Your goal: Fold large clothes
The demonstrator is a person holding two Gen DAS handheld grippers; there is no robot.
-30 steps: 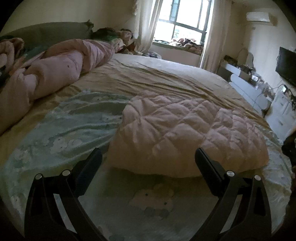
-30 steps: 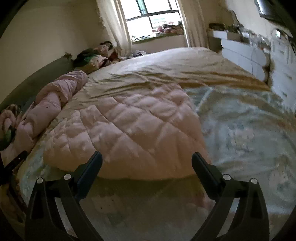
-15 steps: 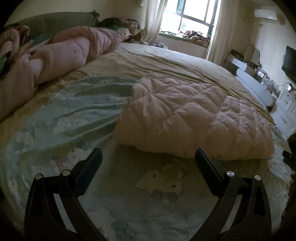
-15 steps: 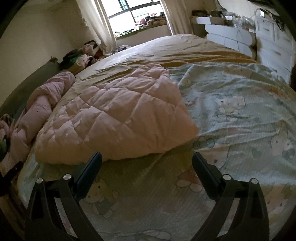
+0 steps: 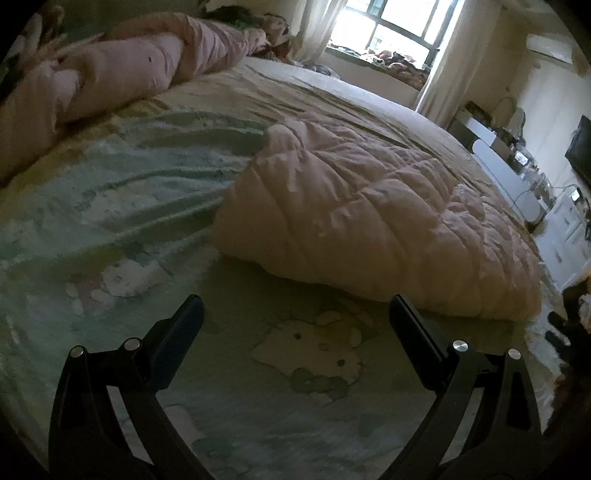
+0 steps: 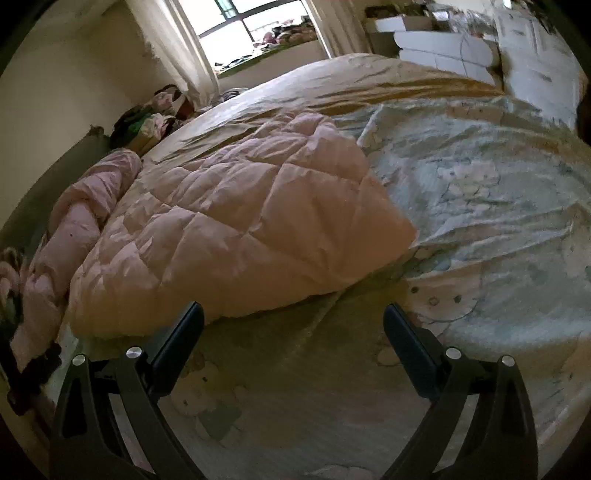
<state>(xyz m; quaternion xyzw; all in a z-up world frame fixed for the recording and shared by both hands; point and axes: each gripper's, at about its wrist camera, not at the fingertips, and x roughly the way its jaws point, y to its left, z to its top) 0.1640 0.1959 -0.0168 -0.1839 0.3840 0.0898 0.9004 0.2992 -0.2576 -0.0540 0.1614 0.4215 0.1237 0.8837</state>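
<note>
A pale pink quilted garment (image 5: 369,218) lies folded in a thick pad on the bed; it also shows in the right wrist view (image 6: 240,221). My left gripper (image 5: 295,317) is open and empty, hovering over the printed sheet just short of the pad's near edge. My right gripper (image 6: 293,321) is open and empty, also just short of the near edge, toward the pad's right end.
The bed carries a light green cartoon-print sheet (image 5: 129,206) over a yellow cover (image 6: 351,77). A bunched pink duvet (image 5: 122,70) lies along the headboard side. White drawers (image 6: 443,48) and a TV (image 5: 580,155) stand beyond the bed. A window (image 5: 391,26) is behind.
Both grippers have pulled back from the folded pad and risen a little; more printed sheet now shows between the fingers and the pad's edge. The pad itself has not moved.
</note>
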